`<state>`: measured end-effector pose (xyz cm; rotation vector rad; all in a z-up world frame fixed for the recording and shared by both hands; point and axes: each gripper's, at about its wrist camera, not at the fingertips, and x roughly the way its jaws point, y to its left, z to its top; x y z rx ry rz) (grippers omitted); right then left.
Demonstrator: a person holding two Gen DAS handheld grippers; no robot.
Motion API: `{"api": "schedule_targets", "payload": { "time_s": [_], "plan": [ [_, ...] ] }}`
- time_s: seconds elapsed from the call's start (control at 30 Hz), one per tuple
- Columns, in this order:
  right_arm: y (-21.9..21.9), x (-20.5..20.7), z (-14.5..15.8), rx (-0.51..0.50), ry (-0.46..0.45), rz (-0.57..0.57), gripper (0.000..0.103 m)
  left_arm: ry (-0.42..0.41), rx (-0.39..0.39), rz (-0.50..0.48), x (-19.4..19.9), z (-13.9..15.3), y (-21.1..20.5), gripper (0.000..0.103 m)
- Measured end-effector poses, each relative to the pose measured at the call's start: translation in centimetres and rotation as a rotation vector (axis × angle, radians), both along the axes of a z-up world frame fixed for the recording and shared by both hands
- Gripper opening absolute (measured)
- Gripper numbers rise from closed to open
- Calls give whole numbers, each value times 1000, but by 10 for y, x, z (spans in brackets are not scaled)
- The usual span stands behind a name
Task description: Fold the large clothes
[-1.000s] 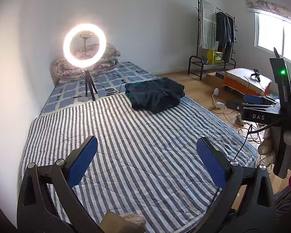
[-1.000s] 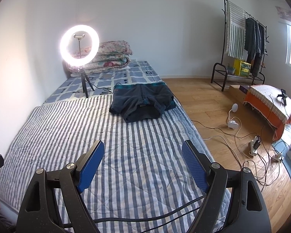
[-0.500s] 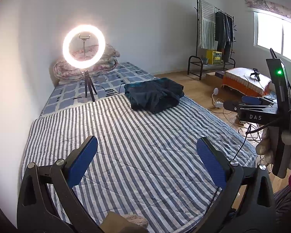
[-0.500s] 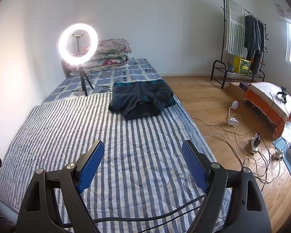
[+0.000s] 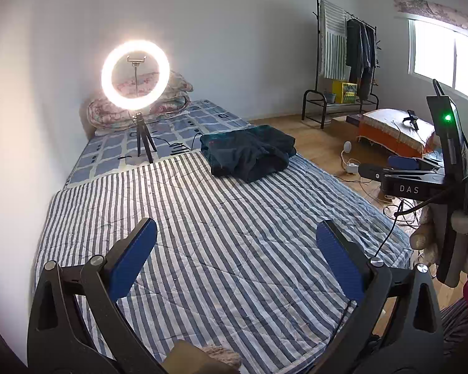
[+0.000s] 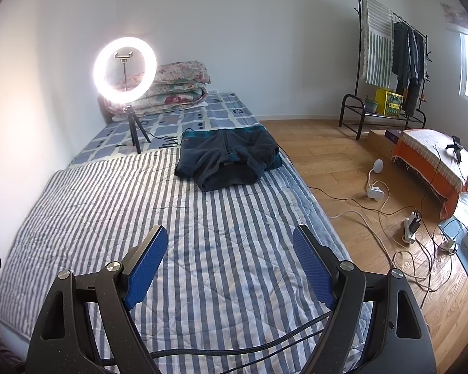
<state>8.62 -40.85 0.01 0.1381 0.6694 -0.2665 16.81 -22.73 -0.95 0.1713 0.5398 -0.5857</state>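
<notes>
Striped bed (image 6: 221, 249) bears dark garment (image 6: 226, 159), ring light (image 6: 124, 70).

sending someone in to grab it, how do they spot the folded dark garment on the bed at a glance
Start at the bed along the left wall, covered by a blue and white striped quilt. At the quilt's far edge, right of the lit ring light on its small tripod, lies the folded dark garment. It is the only dark navy piece on the bed, with teal trim, unlike the floral bedding stacked by the wall.

You change next to nothing over this second: in the left wrist view your right gripper (image 5: 377, 165) sits a shade further left than before, and in the right wrist view the ring light (image 6: 98, 69) sits marginally higher and further left.
</notes>
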Motion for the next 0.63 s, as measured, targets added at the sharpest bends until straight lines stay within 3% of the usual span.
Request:
{"api": "schedule_targets", "payload": {
  "time_s": [0.63],
  "plan": [
    [2, 0, -2, 6, 1, -4, 82, -57, 4, 19, -1, 5, 9, 103]
  ]
}}
